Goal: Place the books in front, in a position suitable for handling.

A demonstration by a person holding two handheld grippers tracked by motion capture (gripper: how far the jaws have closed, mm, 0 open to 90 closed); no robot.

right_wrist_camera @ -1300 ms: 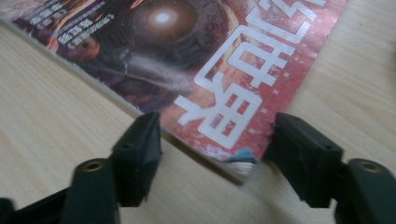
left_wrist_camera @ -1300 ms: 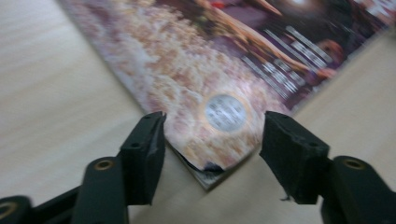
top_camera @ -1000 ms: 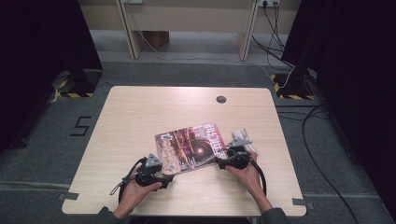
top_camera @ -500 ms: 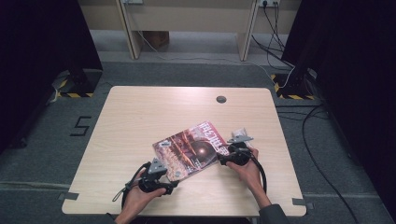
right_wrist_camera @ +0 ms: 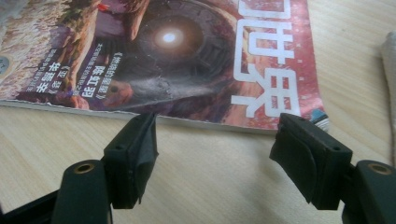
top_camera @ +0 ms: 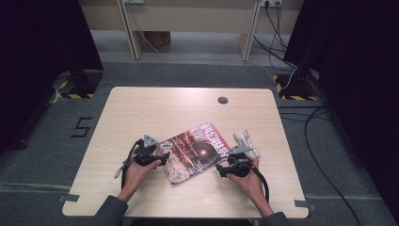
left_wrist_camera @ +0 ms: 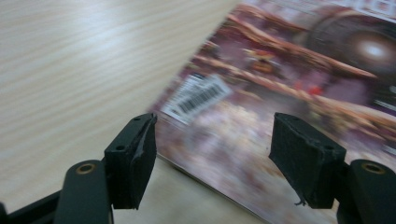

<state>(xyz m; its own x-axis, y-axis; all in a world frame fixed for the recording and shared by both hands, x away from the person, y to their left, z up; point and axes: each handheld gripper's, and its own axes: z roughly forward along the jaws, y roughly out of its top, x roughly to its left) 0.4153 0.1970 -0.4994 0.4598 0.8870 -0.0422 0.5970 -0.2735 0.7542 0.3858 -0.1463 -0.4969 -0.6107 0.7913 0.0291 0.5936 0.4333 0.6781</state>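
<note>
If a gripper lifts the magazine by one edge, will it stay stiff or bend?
The magazine looks thin and lies flat on the table, so it would probably droop. Its cover appears glossy, so pads may slip. Being flat, it should slide rather than roll.

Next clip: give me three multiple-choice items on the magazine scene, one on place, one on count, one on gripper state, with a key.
1. Where does the white cloth lie?
A. right of the magazine
B. on the magazine
C. at the table's far left corner

2. How many magazines lie on the table?
A. one
B. two
C. three

3. How do the right hand-held gripper's jaws stand?
A. clamped on the cloth
B. open, short of the magazine's edge
C. shut on the magazine

Key: 1 A, the cloth lies by the magazine's right corner; 2 A, a single cover shows; 3 B, bare table lies between the jaws.
</note>
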